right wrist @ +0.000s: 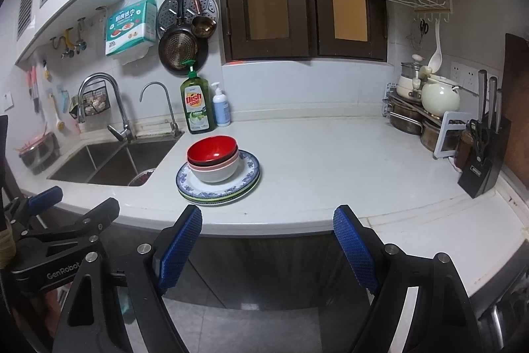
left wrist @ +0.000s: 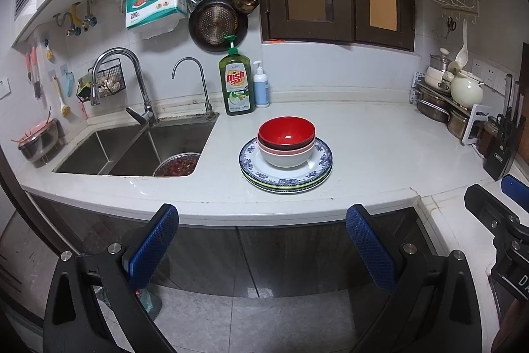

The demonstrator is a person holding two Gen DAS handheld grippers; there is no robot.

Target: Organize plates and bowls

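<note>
Where bowls (left wrist: 286, 141) nest, lower plates (left wrist: 286, 181) mere rims, count unclear.

The sink (right wrist: 99, 167) rim partly hides a metal bowl (right wrist: 142, 179); its reddish contents are unclear.

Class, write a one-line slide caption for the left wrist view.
Open left gripper faces nested bowls stacked on plates beside the sink.

Each gripper (left wrist: 263, 242) is built from black arms with 2 blue textured pads (right wrist: 180, 245). Silver screws (right wrist: 144, 248) are seen. "GenRobot" is printed in white on the left gripper (right wrist: 62, 274).
</note>
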